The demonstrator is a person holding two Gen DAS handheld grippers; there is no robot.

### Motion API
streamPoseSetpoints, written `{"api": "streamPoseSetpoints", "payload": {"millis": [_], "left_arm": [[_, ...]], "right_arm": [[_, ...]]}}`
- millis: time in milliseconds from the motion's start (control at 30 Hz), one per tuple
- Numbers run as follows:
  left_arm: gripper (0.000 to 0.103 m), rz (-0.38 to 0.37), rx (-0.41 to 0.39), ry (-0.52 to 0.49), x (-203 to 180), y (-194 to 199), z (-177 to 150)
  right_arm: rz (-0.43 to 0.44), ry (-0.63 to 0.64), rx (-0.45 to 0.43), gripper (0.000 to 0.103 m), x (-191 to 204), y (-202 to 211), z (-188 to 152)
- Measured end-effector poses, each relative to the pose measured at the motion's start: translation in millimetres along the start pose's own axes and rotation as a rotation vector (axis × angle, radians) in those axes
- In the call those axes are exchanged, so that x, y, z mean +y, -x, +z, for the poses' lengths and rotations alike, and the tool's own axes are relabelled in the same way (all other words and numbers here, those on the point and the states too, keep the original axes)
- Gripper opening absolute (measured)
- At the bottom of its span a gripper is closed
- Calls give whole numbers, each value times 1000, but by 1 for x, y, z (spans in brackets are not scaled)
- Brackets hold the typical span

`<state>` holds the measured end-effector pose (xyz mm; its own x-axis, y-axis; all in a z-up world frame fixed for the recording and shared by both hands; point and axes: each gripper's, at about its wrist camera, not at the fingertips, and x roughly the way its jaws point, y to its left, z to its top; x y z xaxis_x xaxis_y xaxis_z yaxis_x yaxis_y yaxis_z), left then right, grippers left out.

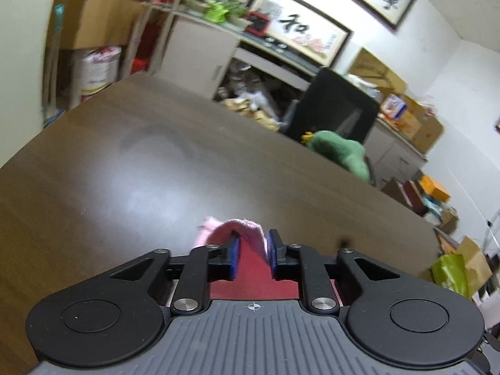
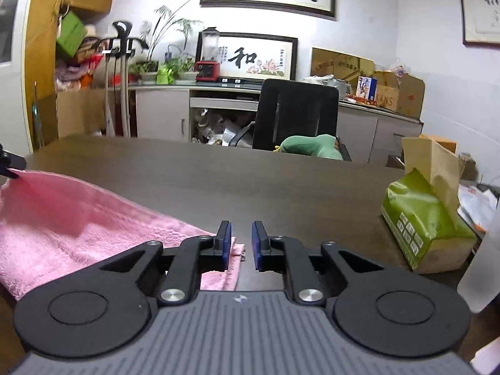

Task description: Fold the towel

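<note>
A pink towel [image 2: 78, 218] lies spread on the dark wooden table [image 2: 250, 181], running from the left edge of the right wrist view toward my right gripper [image 2: 242, 234]. That gripper stands open just above the towel's near corner, with bare table showing between its blue pads. In the left wrist view a raised fold of the towel [image 1: 247, 226] arches between the jaws of my left gripper [image 1: 253, 237]. The jaws are apart, and the cloth hangs loosely between them. A black part [image 2: 11, 168] at the far left meets the towel's far corner.
A green tissue pack [image 2: 418, 218] and a brown paper bag [image 2: 434, 168] stand on the table's right side. Behind the far edge is a black chair [image 2: 297, 112] with a green plush toy [image 2: 312, 147]. Cabinets and boxes line the walls.
</note>
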<state>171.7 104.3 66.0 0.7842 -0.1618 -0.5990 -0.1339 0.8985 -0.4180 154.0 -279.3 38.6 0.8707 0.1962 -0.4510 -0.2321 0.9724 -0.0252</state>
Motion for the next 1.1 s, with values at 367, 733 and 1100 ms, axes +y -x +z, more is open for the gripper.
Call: {"api": "streamPoseSetpoints", "payload": {"millis": [367, 733, 1100], "left_arm": [[39, 53, -50, -63, 16, 13, -6], [40, 77, 76, -199, 22, 0, -42], [40, 10, 38, -298, 7, 14, -44]], "right_arm": [[117, 82, 79, 17, 32, 1, -12], [123, -11, 150, 22, 18, 1, -19], [385, 196, 125, 37, 71, 9, -6]]}}
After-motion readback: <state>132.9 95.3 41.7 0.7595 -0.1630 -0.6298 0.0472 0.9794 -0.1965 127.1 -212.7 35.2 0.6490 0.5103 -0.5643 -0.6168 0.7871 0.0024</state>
